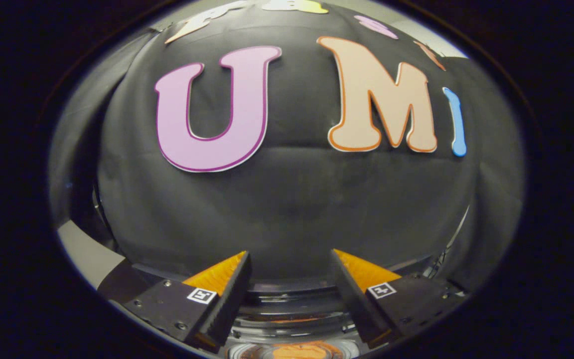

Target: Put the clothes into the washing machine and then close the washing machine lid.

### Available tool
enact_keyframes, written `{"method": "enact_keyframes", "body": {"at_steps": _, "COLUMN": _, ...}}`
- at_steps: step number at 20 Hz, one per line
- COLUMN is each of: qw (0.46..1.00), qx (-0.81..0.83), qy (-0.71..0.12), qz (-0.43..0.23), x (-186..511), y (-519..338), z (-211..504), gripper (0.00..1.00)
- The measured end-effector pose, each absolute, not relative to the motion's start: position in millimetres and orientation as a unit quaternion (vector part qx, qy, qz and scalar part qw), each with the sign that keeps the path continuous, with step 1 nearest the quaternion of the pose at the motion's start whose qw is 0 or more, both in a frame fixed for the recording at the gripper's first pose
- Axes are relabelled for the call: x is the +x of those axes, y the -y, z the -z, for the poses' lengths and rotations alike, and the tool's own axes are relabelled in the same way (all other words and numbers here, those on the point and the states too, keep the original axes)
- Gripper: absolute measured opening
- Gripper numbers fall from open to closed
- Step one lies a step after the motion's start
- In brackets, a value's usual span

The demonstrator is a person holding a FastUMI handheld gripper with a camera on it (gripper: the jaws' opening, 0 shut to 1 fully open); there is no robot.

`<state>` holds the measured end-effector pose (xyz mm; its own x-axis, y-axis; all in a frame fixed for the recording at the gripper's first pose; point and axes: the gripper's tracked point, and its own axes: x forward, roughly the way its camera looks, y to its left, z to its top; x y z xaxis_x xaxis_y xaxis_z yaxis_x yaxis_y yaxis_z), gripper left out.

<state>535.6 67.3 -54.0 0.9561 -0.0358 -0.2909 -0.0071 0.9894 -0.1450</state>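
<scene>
Two fingers of the gripper [291, 259] stand apart with nothing between them, aimed at the black cloth wall [287, 199]. Below them lies the round rim of the washing machine [287, 329], something orange, probably the clothes [294, 352], within. Cloth should be soft, light, limp: pinch a raised fold. Nothing blocks the way down.

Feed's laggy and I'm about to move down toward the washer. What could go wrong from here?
1. The gripper is open and holds nothing, so no garment is secured yet.
2. It faces the booth wall; the washing machine's opening sits low between the fingers and is barely seen, so a descent could clip its rim.
3. Something orange lies inside, too cut off to identify.
</scene>
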Motion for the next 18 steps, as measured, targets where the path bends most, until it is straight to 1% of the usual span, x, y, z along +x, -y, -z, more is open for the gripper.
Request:
{"method": "enact_keyframes", "body": {"at_steps": 1, "qw": 0.989, "qx": -0.067, "qy": -0.132, "qz": 0.007, "x": 534, "y": -67, "z": 47, "gripper": 0.96}}
{"method": "enact_keyframes", "body": {"at_steps": 2, "qw": 0.988, "qx": -0.059, "qy": -0.141, "qz": 0.007, "x": 528, "y": -69, "z": 52, "gripper": 0.96}}
{"method": "enact_keyframes", "body": {"at_steps": 7, "qw": 0.992, "qx": -0.062, "qy": -0.111, "qz": 0.004, "x": 497, "y": -68, "z": 46, "gripper": 0.96}}
{"method": "enact_keyframes", "body": {"at_steps": 12, "qw": 0.993, "qx": -0.064, "qy": -0.099, "qz": 0.01, "x": 480, "y": -67, "z": 44, "gripper": 0.96}}
{"method": "enact_keyframes", "body": {"at_steps": 15, "qw": 0.994, "qx": -0.065, "qy": -0.092, "qz": 0.012, "x": 456, "y": -69, "z": 46, "gripper": 0.96}}
{"method": "enact_keyframes", "body": {"at_steps": 18, "qw": 0.994, "qx": -0.063, "qy": -0.094, "qz": 0.007, "x": 452, "y": -70, "z": 46, "gripper": 0.96}}
